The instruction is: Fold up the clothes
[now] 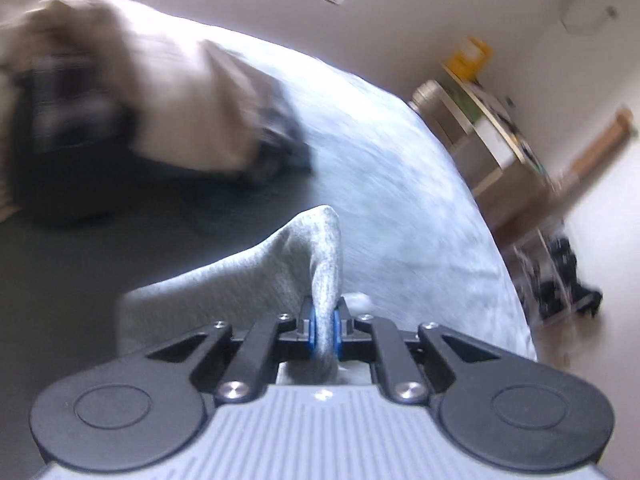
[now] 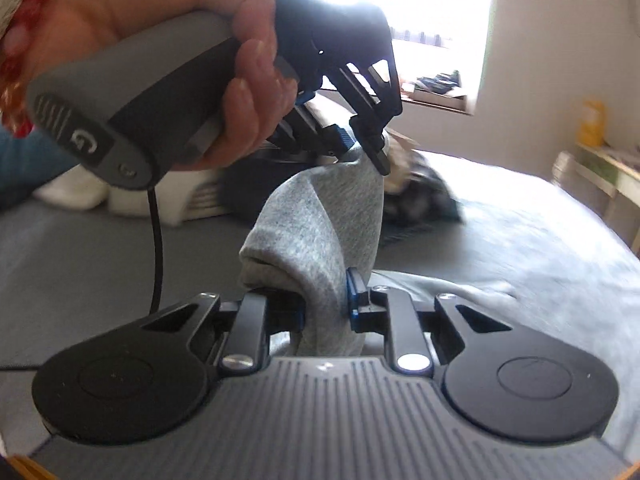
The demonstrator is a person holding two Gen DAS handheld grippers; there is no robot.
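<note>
Both grippers hold one grey garment (image 2: 320, 224) lifted above the bed (image 1: 420, 216). The left gripper (image 1: 325, 330) is closed narrow on a bunched ridge of the cloth, which rises between its blue pads (image 1: 313, 330) and drapes away to the left. The right gripper (image 2: 326, 306) pinches a thicker fold between its pads. In the right wrist view the left gripper (image 2: 356, 146) comes in from above, gripped by a hand (image 2: 168, 40), and clamps the top of the same fold. More of the grey cloth lies on the bed behind. A blurred pile of clothes (image 1: 132, 92) lies farther back on the bed. A shelf (image 1: 492, 128) stands by the wall.
</note>
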